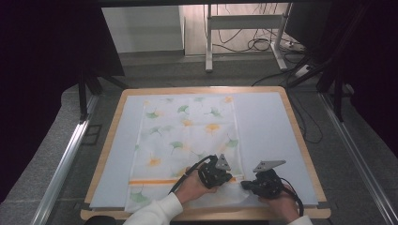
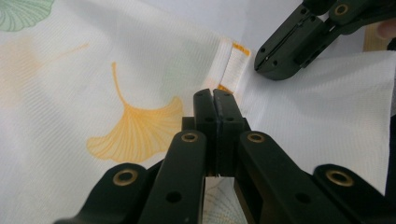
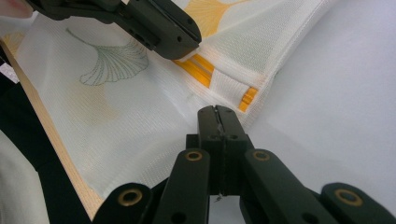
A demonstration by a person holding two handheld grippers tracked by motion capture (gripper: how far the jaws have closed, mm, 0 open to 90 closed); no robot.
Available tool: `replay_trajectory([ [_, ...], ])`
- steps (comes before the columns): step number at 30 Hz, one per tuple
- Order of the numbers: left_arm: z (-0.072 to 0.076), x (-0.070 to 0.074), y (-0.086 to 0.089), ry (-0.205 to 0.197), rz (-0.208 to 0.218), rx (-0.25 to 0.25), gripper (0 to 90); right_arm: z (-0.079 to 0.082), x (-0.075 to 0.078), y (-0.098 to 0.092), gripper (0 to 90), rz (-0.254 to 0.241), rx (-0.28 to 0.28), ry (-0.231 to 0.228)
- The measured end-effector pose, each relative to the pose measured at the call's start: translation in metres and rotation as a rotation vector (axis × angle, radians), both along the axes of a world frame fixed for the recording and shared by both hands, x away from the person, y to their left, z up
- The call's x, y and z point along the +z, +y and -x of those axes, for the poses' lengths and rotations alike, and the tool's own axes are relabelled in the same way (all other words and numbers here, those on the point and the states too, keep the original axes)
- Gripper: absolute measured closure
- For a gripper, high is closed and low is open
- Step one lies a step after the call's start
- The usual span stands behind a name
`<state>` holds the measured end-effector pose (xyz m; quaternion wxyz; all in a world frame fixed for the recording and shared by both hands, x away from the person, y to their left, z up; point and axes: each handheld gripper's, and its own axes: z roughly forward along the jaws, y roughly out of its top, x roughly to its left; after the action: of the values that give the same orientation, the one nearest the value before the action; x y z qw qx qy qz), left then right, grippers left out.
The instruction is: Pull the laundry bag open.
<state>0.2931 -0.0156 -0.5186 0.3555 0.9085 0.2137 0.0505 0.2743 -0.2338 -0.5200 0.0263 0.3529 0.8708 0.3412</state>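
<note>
On the pale mat covering the wooden surface (image 1: pixel 300 140) lies a thin white cloth (image 1: pixel 187 136) printed with green and orange ginkgo leaves and crossed by an orange stripe near its front end. At the cloth's front right corner, where a small hemmed tab folds over, the left gripper (image 2: pixel 215 100) and right gripper (image 3: pixel 218 116) meet, each with jaws pressed together; whether either pinches fabric cannot be told.

My left hand (image 1: pixel 191 186) covers part of the white leaf-printed cloth (image 1: pixel 187 136) near its orange stripe. My forearms are cut off at the near edge. I can't tell whether cloth sits between my closed jaws.
</note>
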Motion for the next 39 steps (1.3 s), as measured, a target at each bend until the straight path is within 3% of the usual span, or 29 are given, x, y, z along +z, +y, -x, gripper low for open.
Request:
replay_trajectory([
  [25, 0.004, -0.002, 0.023, 0.020, 0.025, 0.031, 90.0, 0.000, 0.000, -0.001, 89.8, -0.001, 0.004, 0.002],
  [39, 0.005, -0.002, 0.032, 0.016, 0.008, 0.031, 90.0, -0.001, 0.000, -0.001, 89.8, -0.005, 0.005, 0.005],
])
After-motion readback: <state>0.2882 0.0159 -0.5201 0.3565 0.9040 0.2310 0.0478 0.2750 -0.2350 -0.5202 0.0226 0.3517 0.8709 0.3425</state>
